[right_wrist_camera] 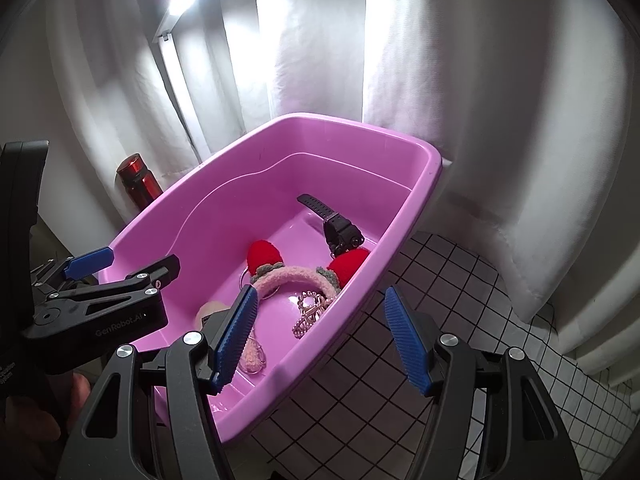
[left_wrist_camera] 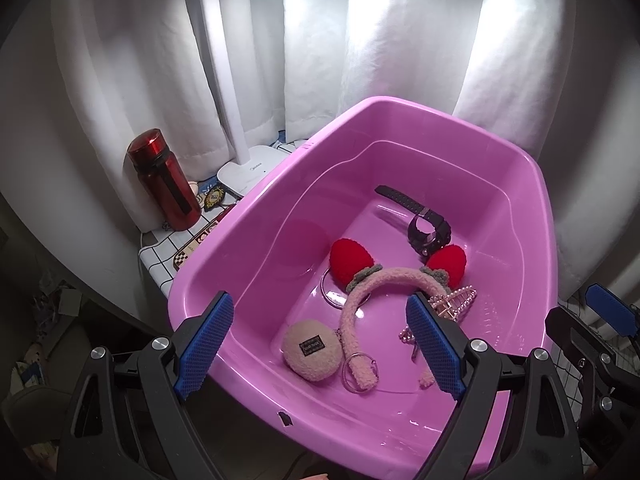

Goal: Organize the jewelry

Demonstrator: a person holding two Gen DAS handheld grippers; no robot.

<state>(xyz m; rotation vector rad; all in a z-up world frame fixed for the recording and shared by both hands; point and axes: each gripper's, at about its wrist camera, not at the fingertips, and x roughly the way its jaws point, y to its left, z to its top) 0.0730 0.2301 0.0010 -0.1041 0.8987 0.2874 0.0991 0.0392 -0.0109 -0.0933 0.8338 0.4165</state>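
Observation:
A pink plastic tub [left_wrist_camera: 536, 216] [right_wrist_camera: 420, 184] holds a fluffy pink headband [left_wrist_camera: 384, 280] [right_wrist_camera: 296, 274] with red ears, a black watch [left_wrist_camera: 428, 230] [right_wrist_camera: 340, 230], a round plush keyring pouch [left_wrist_camera: 310, 354], a metal bangle [left_wrist_camera: 330, 296], a pearl hair clip [left_wrist_camera: 456, 304] and a bead chain [right_wrist_camera: 308, 312]. My left gripper [left_wrist_camera: 320, 344] is open and empty above the tub's near edge. My right gripper [right_wrist_camera: 320, 340] is open and empty over the tub's right rim. The left gripper [right_wrist_camera: 120, 266] also shows in the right wrist view.
A red bottle [left_wrist_camera: 166, 180] [right_wrist_camera: 138, 180] and a white lamp base [left_wrist_camera: 252, 170] stand left of the tub on a checked cloth [right_wrist_camera: 440, 320]. White curtains [left_wrist_camera: 360, 40] hang close behind. The table edge drops off at the left.

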